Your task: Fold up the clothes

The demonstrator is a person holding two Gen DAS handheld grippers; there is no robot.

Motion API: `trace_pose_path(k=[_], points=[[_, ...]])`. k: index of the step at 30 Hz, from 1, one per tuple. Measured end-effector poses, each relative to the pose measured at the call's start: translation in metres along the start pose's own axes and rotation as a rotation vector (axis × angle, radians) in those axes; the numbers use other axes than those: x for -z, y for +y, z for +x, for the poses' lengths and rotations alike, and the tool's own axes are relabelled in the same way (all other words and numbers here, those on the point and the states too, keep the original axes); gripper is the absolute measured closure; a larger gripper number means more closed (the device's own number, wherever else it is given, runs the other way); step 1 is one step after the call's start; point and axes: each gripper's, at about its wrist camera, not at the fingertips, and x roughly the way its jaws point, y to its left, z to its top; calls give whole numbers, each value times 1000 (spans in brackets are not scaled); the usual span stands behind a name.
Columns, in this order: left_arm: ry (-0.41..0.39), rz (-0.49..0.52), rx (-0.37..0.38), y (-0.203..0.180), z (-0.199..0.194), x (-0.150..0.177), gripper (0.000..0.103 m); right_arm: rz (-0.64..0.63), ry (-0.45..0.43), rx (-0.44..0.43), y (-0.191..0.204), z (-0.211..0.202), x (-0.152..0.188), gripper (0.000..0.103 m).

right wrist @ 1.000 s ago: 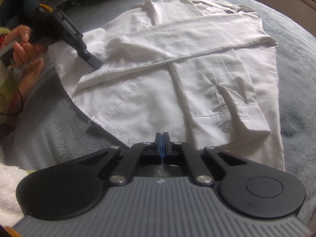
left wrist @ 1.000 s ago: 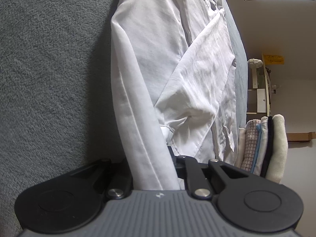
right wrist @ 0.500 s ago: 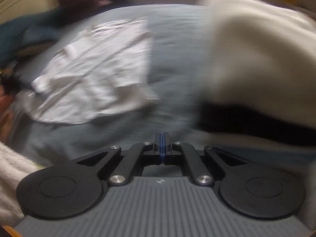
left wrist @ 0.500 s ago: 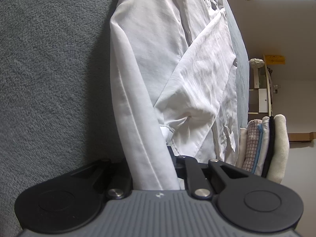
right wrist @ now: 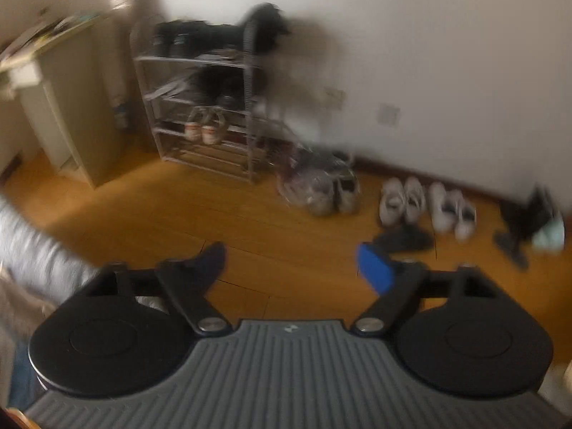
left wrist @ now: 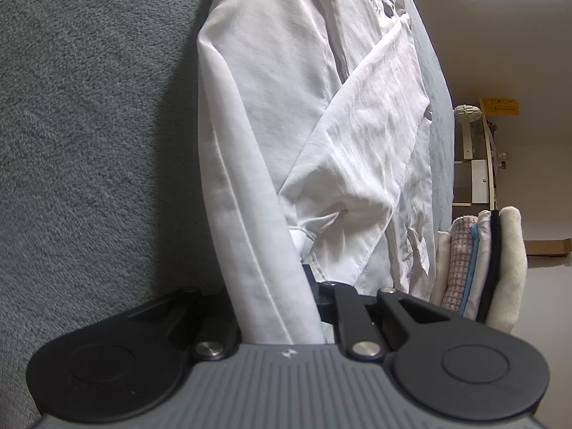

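Left jaws: the left gripper is clamped on a fold of the white cotton button-up shirt; the cloth runs up out of the jaws.
Right jaws: the right gripper is opening, its jaws wide apart, nothing between them; one blue pad shows.
Shirt: spread over the grey fleece bed cover, one sleeve folded across the body.
Beside the shirt: a stack of folded clothes in cream, pink check, blue and black, at the far edge of the bed.
Right view: blurred; it faces away from the bed, onto an orange wooden floor, a metal shoe rack against the wall, and pale sneakers on the floor.
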Motion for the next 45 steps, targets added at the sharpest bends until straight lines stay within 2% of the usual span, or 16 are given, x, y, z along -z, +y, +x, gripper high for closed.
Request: trace_pose_path(k=[6,8,10,15,16,19,21,22,24,26,29,32,37,40,42,45], points=[[0,3,-4,-5,8,-2,91,-60,34,145,13,24,17,20],[0,6,-7,-4,5,-4,91,-95,-38,173,24,15,26,20],[-2,9,-10,-6,6,-7,91,-77,-168,172,31,-6,32,20],[-5,8,-10,-8,4,-12,91,-1,-651,-150,68,-119,67,20],[-6,7,-11,-8,4,-10,91,-25,-703,-252,82,-145,77,20],[-9,6,-9,-8,5,-8,91,-190,-751,-654,132,-221,117,13],[-12,8,-6,-4,3,-3,91,-387,-756,-929,167,-262,151,9],[-13,8,-3,-1,2,-1,91,-513,-723,-1062,189,-276,168,6],[-13,3,6,0,3,-1,91,-776,-575,-1281,233,-290,211,5],[-13,-1,16,3,6,-4,91,-974,-435,-1351,270,-290,261,5],[-12,4,19,3,8,-4,91,-1153,-249,-1310,323,-269,322,6],[-11,25,23,4,11,-5,91,-1163,-60,-1246,373,-241,352,6],[5,32,42,5,13,-7,92,-1038,311,-1175,442,-176,356,7],[17,61,47,8,13,-10,92,-944,533,-1168,458,-148,360,7],[26,78,52,7,15,-12,92,-943,561,-1196,452,-148,359,8],[42,100,57,6,16,-13,93,-999,621,-1238,439,-156,361,20]])
